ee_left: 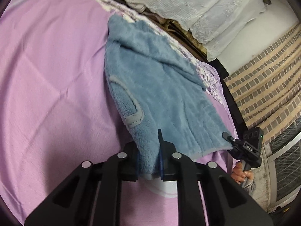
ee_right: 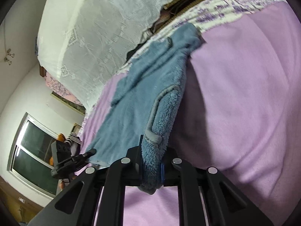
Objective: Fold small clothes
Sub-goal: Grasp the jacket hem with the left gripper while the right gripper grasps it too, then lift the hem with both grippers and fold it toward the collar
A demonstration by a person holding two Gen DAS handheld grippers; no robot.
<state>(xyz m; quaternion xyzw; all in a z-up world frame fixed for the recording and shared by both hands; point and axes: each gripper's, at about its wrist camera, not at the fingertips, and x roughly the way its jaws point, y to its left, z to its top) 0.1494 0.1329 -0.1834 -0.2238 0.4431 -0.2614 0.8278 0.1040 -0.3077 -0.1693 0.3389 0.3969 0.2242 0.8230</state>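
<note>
Blue fleece is what we are working on: a small fleecy garment (ee_left: 154, 79) lies on a bed covered by a pink sheet (ee_left: 49, 79), reaching from the bottom centre of each view up toward the patterned bedding at the top. We judge the fold barely begun. One side seems to lie doubled over, with the curly inner pile and a grey-trimmed edge (ee_left: 134, 119) showing, but the garment is long and loose, so most of the folding is left.

Both tools are clamped on it. Our left hand-held gripper (ee_left: 150, 162) pinches the lower hem at the bottom centre of its view. Our right hand-held gripper (ee_right: 151, 166) pinches another part of that near edge, the fleece bunched thickly between its jaws.

From the left wrist we see the other gripper (ee_left: 228, 137) biting the hem corner at lower right, a hand (ee_left: 241, 173) on its handle, and a brick wall. From the right wrist we see instead a window (ee_right: 35, 148) at lower left and white lace drapery (ee_right: 105, 30) above.
</note>
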